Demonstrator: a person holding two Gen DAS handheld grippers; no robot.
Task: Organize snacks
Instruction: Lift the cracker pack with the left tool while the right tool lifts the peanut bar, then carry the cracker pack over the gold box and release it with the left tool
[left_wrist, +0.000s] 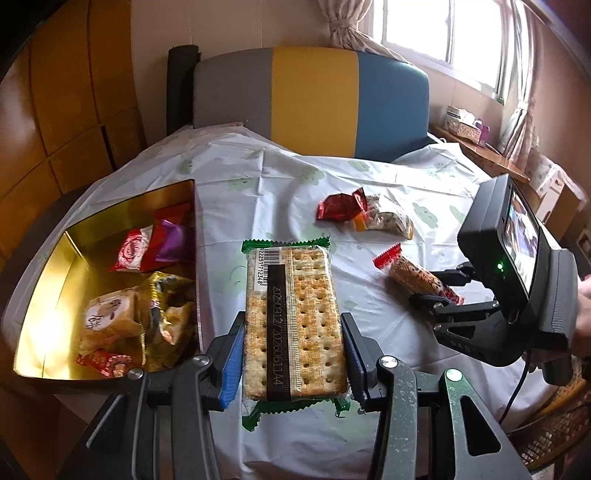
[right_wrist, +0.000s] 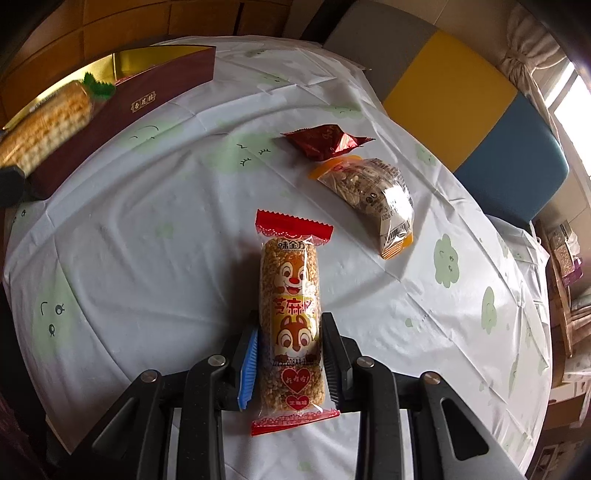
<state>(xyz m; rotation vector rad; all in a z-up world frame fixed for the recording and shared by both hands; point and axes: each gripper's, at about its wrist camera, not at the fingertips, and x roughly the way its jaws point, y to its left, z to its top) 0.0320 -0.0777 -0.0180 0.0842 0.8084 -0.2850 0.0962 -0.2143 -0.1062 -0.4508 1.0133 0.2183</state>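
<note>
Your left gripper (left_wrist: 293, 363) clamps the cracker pack (left_wrist: 293, 325) across its width, held above the table's left side just beside the gold-lined box (left_wrist: 110, 218). Crackers are stiff but brittle — keep the squeeze light on the long edges. Your right gripper (right_wrist: 290, 360) pinches the sesame rice bar (right_wrist: 290, 314) at its lower half; light, crisp, slick film. Red packet (right_wrist: 327, 142) and nut pouch (right_wrist: 373, 199) lie loose toward the far edge — soft, grab mid-body.
</note>
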